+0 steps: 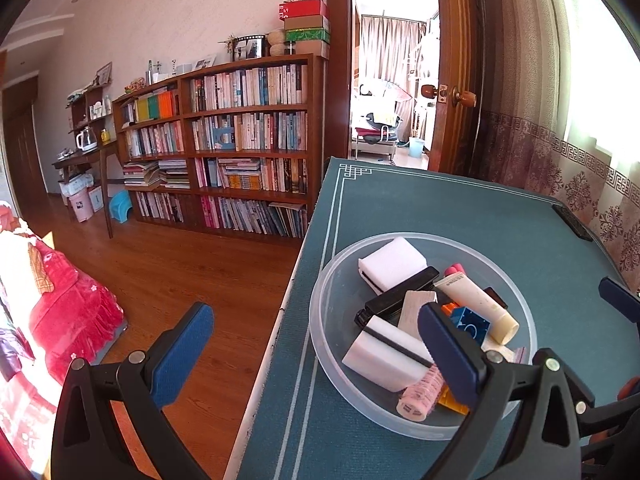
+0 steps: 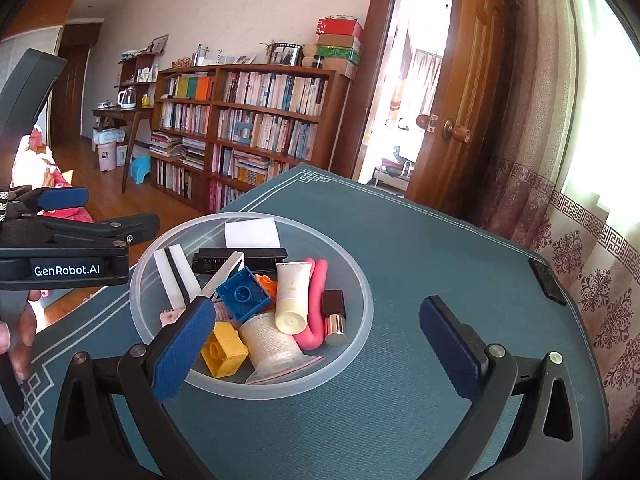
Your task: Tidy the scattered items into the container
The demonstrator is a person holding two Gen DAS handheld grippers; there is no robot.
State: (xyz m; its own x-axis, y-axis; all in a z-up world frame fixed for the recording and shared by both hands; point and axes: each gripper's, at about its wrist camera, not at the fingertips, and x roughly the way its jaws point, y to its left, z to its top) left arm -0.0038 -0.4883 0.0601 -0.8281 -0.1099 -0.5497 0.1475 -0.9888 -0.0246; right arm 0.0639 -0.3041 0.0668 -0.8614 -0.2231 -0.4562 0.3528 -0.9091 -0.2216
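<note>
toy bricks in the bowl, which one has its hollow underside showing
The blue brick: it lies tipped with its open underside facing the camera. The yellow brick beside it shows its studs instead.

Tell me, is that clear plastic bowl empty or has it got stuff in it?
Filled. The clear bowl holds a heap: a blue brick, a cream tube, white sponges and more.

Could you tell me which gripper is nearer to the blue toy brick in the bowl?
Probably left. The left gripper has one finger right beside the blue toy brick; the right gripper hangs open over the bowl's near rim.
</note>
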